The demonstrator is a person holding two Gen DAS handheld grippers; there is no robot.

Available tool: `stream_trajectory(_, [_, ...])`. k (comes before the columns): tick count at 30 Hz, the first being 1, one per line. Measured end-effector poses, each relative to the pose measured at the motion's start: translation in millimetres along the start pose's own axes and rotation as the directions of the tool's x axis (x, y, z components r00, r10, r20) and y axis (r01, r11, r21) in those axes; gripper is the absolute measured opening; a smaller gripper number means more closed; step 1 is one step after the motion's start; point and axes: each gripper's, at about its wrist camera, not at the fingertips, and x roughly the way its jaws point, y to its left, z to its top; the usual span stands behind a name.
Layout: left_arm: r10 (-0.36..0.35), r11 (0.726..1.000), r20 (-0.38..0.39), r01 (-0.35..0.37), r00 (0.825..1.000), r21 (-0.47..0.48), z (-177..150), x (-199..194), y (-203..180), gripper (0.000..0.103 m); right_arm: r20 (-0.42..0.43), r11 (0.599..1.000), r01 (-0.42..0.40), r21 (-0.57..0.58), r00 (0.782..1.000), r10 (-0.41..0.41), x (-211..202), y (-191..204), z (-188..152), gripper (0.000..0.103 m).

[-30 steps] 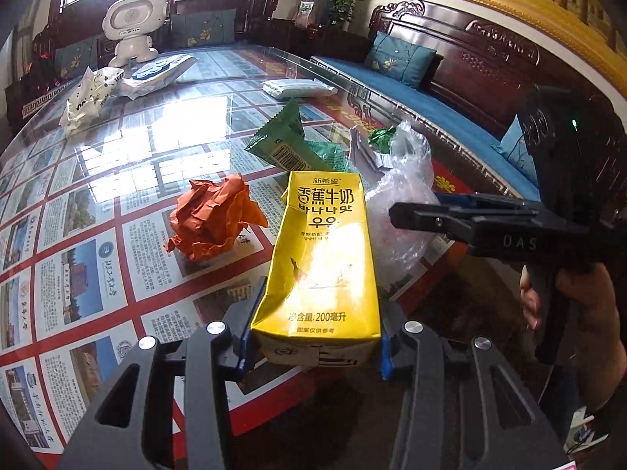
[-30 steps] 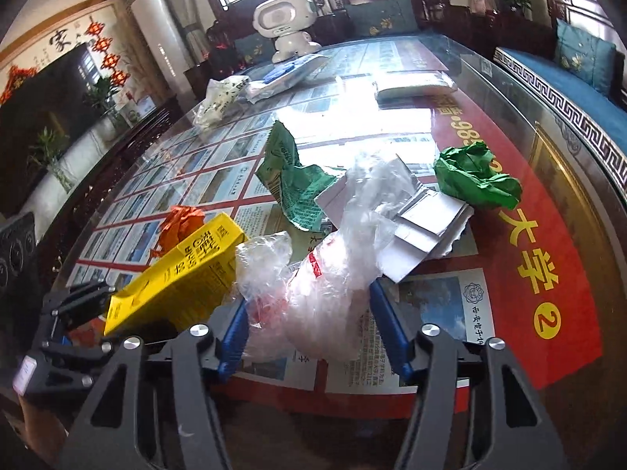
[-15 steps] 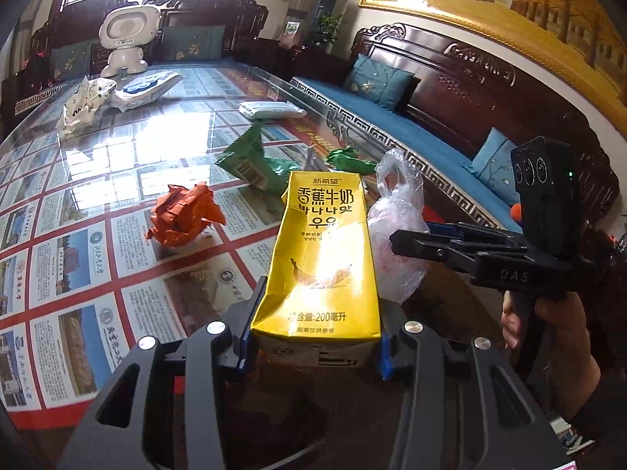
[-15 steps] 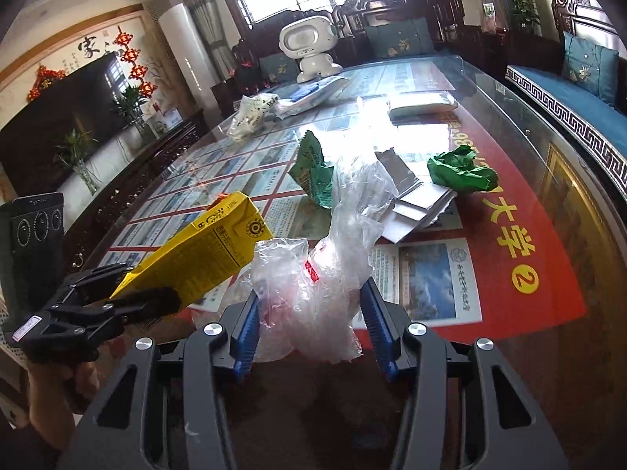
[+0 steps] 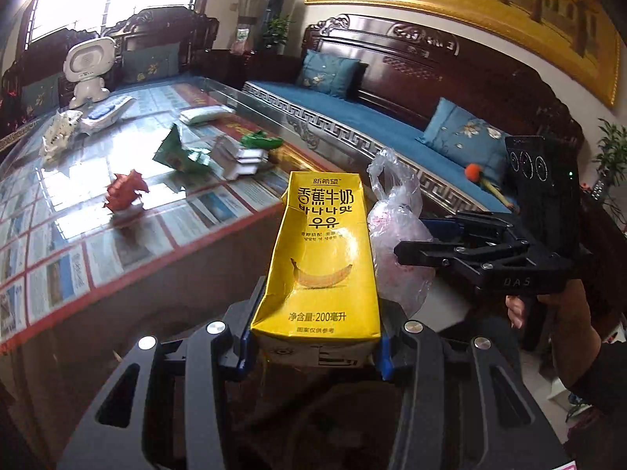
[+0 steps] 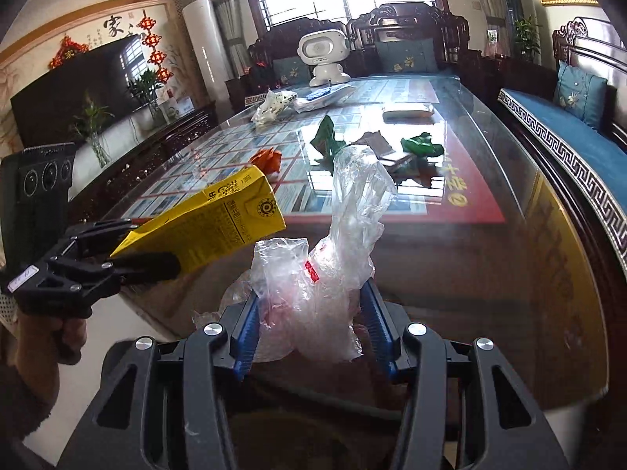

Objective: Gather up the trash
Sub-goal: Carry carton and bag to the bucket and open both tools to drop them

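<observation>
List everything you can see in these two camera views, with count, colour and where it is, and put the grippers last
milk carton: one, yellow, held off the table
plastic bag: one, clear, crumpled, held off the table
crumpled paper: one, orange, on the table
snack wrapper: one, green, mid-table
crumpled green piece: one, green, table's sofa side
paper stack: one, white, between the two green items
flat pack: one, white, far half of table
robot toy: one, white, table's far end
table: one, glass-topped, over printed sheets
sofa: one, dark wood, blue cushions
left gripper: shut on the milk carton
right gripper: shut on the plastic bag
</observation>
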Motion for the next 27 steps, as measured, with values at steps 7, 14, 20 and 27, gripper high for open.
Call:
stream_trajectory(7, [-0.063, 0.998, -0.082, 0.061, 0.995, -0.026, -60.0, -7.7, -40.6, 0.046, -0.031, 0.998, 0.025, -0.052, 0.999, -0.027, -39.2, 19.7, -52.3, 0.048])
stream_trajectory(14, [-0.122, 0.99, -0.213, 0.102, 0.97, -0.1, -116.8, 17.3, -62.2, 0.046, -0.176, 0.999, 0.035, -0.038, 0.983, -0.041, -38.5, 19.1, -120.0, 0.048])
stream_trajectory(20, [-0.132, 0.989, -0.34, 0.098, 0.931, -0.114, -163.1, 46.7, -78.4, 0.046, -0.272, 1.0, 0.014, 0.01, 0.962, -0.011, -36.6, 20.2, -165.8, 0.048])
stream_trajectory(27, [-0.143, 0.984, -0.456, 0.077, 0.878, -0.16, -195.2, 79.3, -72.1, 0.046, -0.316, 1.0, 0.016, 0.023, 0.949, -0.008, -31.9, 17.2, -177.9, 0.048])
